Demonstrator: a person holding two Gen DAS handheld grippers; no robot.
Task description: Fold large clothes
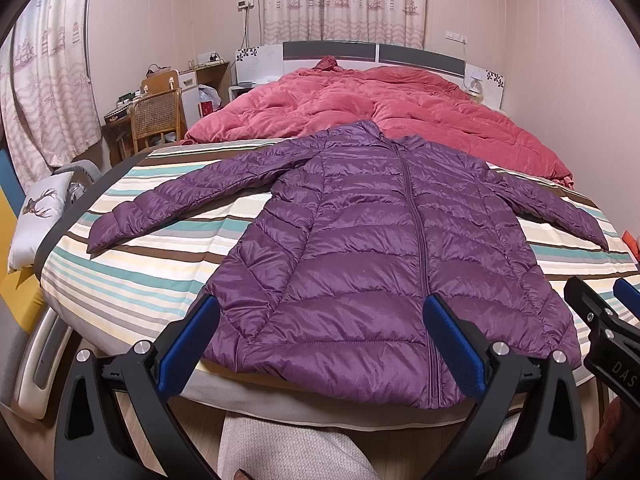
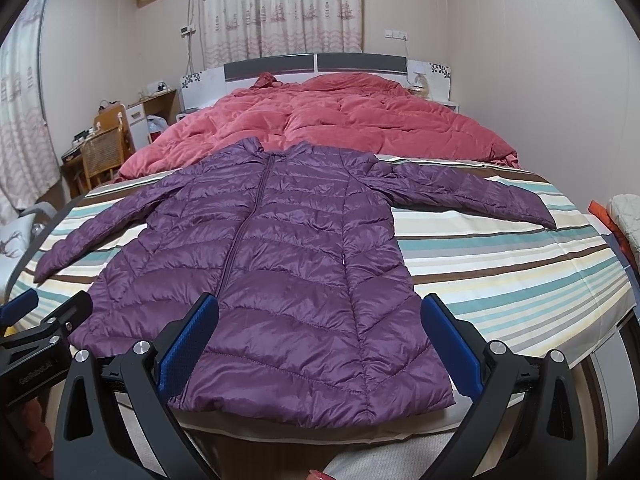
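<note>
Left wrist view: the left gripper (image 1: 320, 320) has its jaws spread wide and empty, hovering just short of the hem of the purple puffer coat (image 1: 360, 240). From the right wrist view, the right gripper (image 2: 320, 320) has its jaws equally wide apart, holding nothing, framing the hem's right half. Zipped shut, the coat lies flat and face up on the striped sheet (image 2: 520, 272) at the foot of the bed, both sleeves spread sideways, its hem reaching the mattress edge. A red quilt (image 1: 380, 108) lies bunched beyond the collar, toward the headboard (image 2: 316, 62)
</note>
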